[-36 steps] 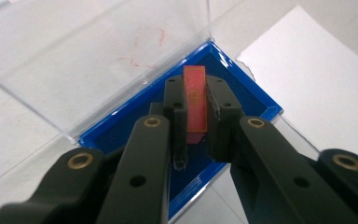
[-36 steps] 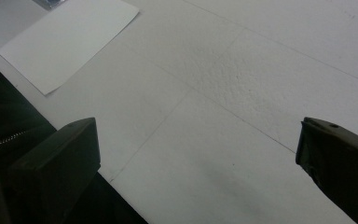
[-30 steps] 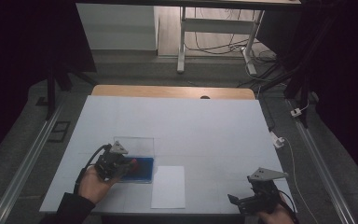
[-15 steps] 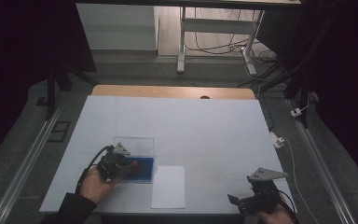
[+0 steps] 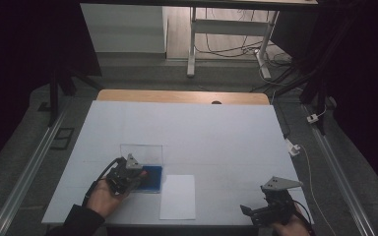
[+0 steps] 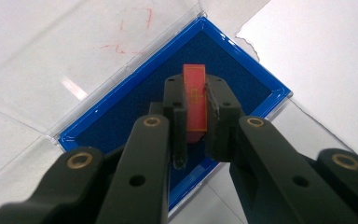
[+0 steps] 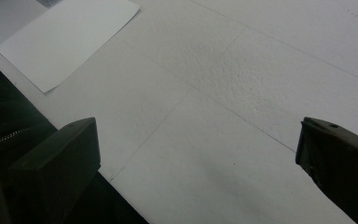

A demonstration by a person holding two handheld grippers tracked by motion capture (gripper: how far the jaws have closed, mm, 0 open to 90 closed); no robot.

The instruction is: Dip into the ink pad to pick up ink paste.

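Note:
A clear plastic case with a blue felt-lined base point(image 6: 135, 107) lies open on the white table; in the high view the blue base point(image 5: 151, 178) sits near the front left, its clear lid point(image 5: 141, 152) behind it. My left gripper point(image 6: 196, 112) is shut on a small red block with thin yellow lines point(image 6: 195, 95), held over the blue base. From above, the left gripper point(image 5: 127, 176) sits at the case's left edge. My right gripper point(image 7: 198, 158) stands open with nothing between its jaws, near the front right edge point(image 5: 268, 209).
A white sheet of paper point(image 5: 178, 196) lies just right of the case, also seen from the right gripper point(image 7: 67, 39). Faint red marks point(image 6: 128, 30) show under the clear lid. A wooden strip point(image 5: 182, 96) borders the table's far edge. Cables lie on the floor behind.
The left gripper has shifted slightly right, toward the blue base of the case. The right gripper has stayed where it was.

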